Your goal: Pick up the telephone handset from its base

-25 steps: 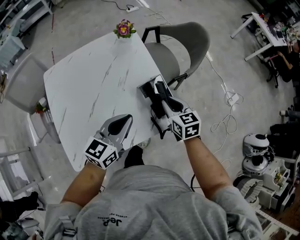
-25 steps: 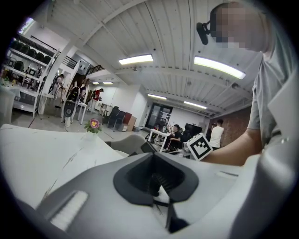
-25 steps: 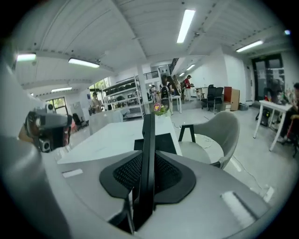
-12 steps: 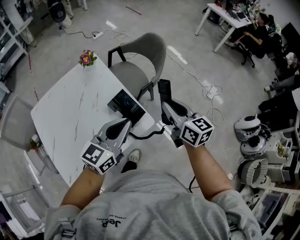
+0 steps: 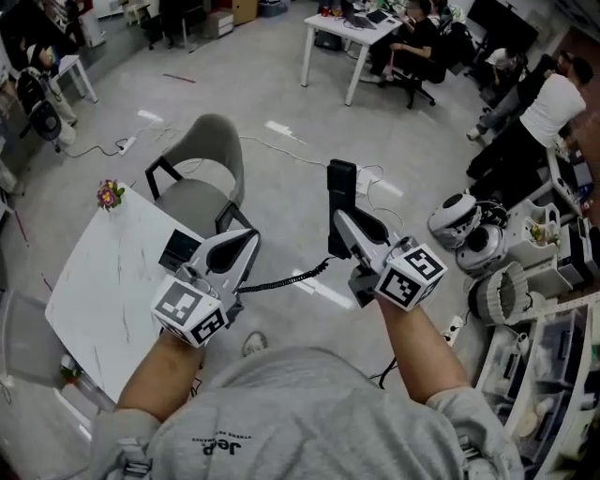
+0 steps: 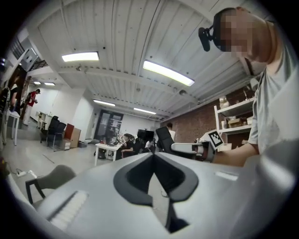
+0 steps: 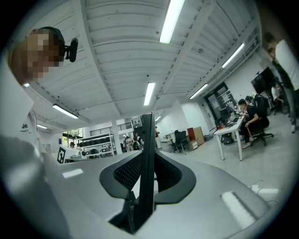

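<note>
My right gripper (image 5: 345, 219) is shut on the black telephone handset (image 5: 341, 192) and holds it upright in the air, well off the table. In the right gripper view the handset (image 7: 148, 154) stands edge-on between the pads. Its coiled cord (image 5: 281, 278) runs back under my left gripper toward the black telephone base (image 5: 178, 251), which sits on the white marble table (image 5: 98, 281). My left gripper (image 5: 249, 238) hovers level over the table's near corner. Its jaws (image 6: 153, 157) meet at the tips with nothing between them.
A grey chair (image 5: 200, 169) stands behind the table, and a small flower pot (image 5: 110, 195) sits on its far corner. White desks with seated people (image 5: 375, 28) fill the back. Machines and shelving (image 5: 487, 253) crowd the right. Cables lie on the floor.
Both grippers rose and swung right, away from the table. The handset came off its base and up into the air, drawing the coiled cord out behind it.
</note>
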`<state>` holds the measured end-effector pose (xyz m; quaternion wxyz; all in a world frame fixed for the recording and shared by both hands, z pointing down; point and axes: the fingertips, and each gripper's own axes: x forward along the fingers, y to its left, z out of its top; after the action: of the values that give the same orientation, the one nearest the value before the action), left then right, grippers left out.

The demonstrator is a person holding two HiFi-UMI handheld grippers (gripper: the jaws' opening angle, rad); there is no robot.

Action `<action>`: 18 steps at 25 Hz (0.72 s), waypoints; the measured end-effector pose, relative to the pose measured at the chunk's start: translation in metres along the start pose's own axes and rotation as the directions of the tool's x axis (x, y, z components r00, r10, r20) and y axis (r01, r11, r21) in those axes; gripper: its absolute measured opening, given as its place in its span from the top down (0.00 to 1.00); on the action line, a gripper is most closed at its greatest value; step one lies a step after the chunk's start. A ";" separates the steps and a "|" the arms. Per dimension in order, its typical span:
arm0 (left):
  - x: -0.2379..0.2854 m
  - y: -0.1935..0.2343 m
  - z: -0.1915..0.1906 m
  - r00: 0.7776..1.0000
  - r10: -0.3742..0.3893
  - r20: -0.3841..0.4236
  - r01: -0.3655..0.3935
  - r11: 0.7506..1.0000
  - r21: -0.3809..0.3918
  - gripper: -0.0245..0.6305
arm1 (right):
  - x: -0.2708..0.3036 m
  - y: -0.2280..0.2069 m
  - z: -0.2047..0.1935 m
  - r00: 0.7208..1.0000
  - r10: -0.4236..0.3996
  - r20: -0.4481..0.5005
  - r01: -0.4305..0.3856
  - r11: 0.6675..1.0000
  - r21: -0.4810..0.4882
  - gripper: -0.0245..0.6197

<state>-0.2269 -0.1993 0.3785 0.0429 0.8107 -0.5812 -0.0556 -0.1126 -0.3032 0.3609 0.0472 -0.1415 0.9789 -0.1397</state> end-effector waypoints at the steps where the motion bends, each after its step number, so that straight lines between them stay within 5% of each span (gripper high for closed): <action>1: 0.012 -0.010 0.005 1.000 -0.027 0.001 0.027 1.000 0.008 0.87 | -0.015 -0.005 0.010 1.000 -0.023 0.018 0.023 1.000 0.002 0.84; 12: 0.115 -0.121 0.041 0.954 -0.301 0.016 0.300 0.953 0.044 0.87 | -0.176 -0.037 0.093 0.942 -0.241 0.235 0.244 0.970 0.016 0.84; 18: 0.142 -0.157 0.050 0.921 -0.388 0.020 0.387 0.921 0.040 0.87 | -0.227 -0.039 0.110 0.904 -0.313 0.291 0.324 0.946 0.012 0.84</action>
<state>-0.0413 -0.2841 0.3023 0.0087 0.9095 -0.4107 -0.0639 0.1288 -0.3019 0.2787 0.1640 -0.3192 0.9274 -0.1054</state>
